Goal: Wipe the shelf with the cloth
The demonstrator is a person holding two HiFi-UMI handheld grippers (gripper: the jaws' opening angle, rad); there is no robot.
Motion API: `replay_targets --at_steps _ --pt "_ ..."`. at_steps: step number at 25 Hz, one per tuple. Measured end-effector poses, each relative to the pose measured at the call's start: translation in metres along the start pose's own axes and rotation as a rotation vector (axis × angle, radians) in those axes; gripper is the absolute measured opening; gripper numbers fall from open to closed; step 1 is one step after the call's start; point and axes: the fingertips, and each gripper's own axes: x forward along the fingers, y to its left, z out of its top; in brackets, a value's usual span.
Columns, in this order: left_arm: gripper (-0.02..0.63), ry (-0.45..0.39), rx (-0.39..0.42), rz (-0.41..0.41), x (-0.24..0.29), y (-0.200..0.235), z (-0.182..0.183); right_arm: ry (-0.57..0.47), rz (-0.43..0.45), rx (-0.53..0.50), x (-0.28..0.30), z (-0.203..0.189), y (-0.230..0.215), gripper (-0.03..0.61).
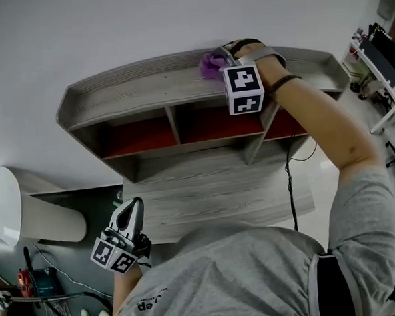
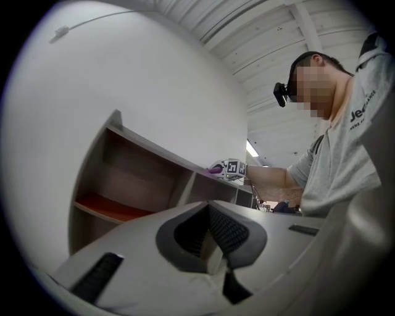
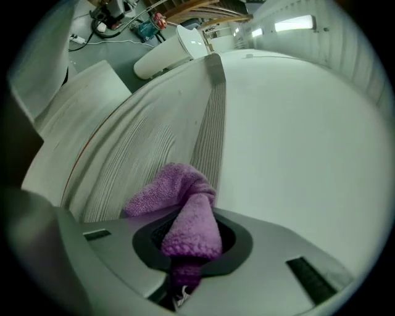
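A grey wood-grain shelf unit [image 1: 140, 91] stands against the white wall. The purple cloth [image 1: 211, 65] rests on its top board, near the back rim. My right gripper [image 1: 226, 52] is shut on the purple cloth [image 3: 185, 213], whose bunched end lies on the top board [image 3: 148, 154]. My left gripper [image 1: 135, 206] hangs low at the front left, away from the shelf, with its jaws closed and nothing between them. In the left gripper view the shelf [image 2: 145, 176] shows from the side, with the right gripper's marker cube [image 2: 233, 168] on top.
Red-backed compartments [image 1: 139, 136] sit under the top board, above a lower grey board [image 1: 213, 200]. A white cylinder [image 1: 20, 211] lies at the left. A black cable [image 1: 291, 181] hangs down the right side. Tools and cables [image 1: 32, 284] litter the floor at lower left.
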Motion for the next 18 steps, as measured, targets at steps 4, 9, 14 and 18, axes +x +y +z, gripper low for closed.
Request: replay_targets --at_steps 4,9,14,18 --pt "0.020 0.013 -0.032 -0.047 0.087 -0.080 -0.028 0.119 0.048 0.011 -0.035 -0.169 0.043 0.066" --pt "0.020 0.046 -0.019 -0.124 0.158 -0.153 -0.046 0.325 0.131 0.050 -0.068 -0.331 0.081 0.066" --pt "0.020 0.044 -0.010 -0.125 0.168 -0.174 -0.046 0.419 0.181 0.079 -0.074 -0.364 0.085 0.065" --pt "0.020 0.022 -0.002 -0.113 0.147 -0.160 -0.039 0.469 0.209 0.078 -0.081 -0.359 0.080 0.063"
